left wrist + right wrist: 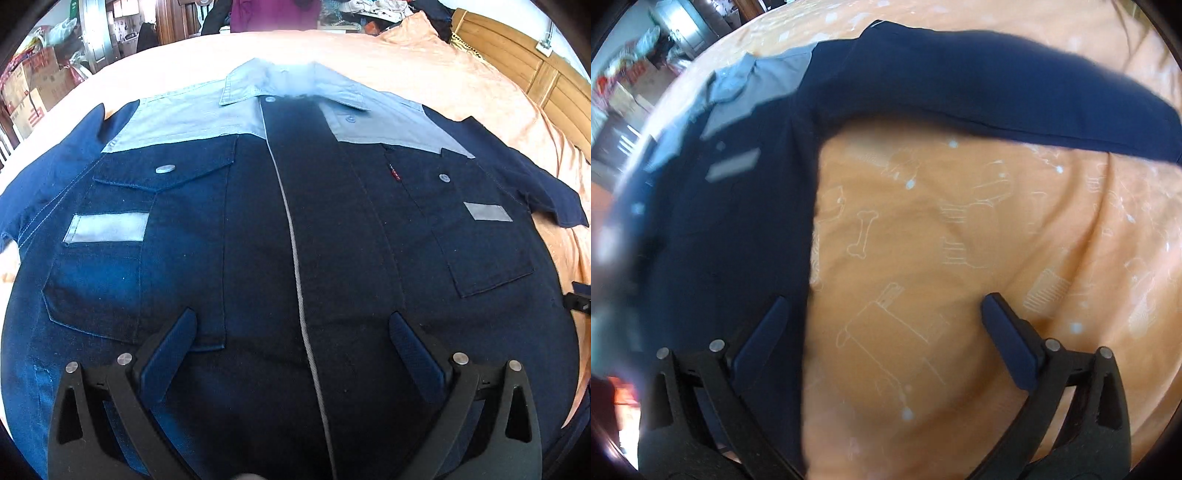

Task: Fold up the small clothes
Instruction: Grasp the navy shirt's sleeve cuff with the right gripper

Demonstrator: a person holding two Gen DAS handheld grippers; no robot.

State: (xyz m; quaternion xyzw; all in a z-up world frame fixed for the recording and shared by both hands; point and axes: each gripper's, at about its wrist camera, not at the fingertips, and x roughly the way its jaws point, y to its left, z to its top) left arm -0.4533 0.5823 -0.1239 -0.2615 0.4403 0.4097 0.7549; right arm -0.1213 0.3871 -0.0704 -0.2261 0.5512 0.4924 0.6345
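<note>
Navy cloth fills most of the left wrist view: a short-sleeved shirt (295,229) with a pale grey collar (291,85) and shoulders lies face up and spread flat on an orange bedsheet (443,70), collar at the far end. Each chest pocket (122,243) carries a grey patch. The left gripper (293,354) hangs over the near middle of the shirt, fingers wide apart, holding nothing. A wooden headboard (535,70) stands far right. The right gripper (886,339) is spread just as wide and empty, above the shirt's right side edge, with the sleeve (997,92) stretching across the far sheet (923,258).
</note>
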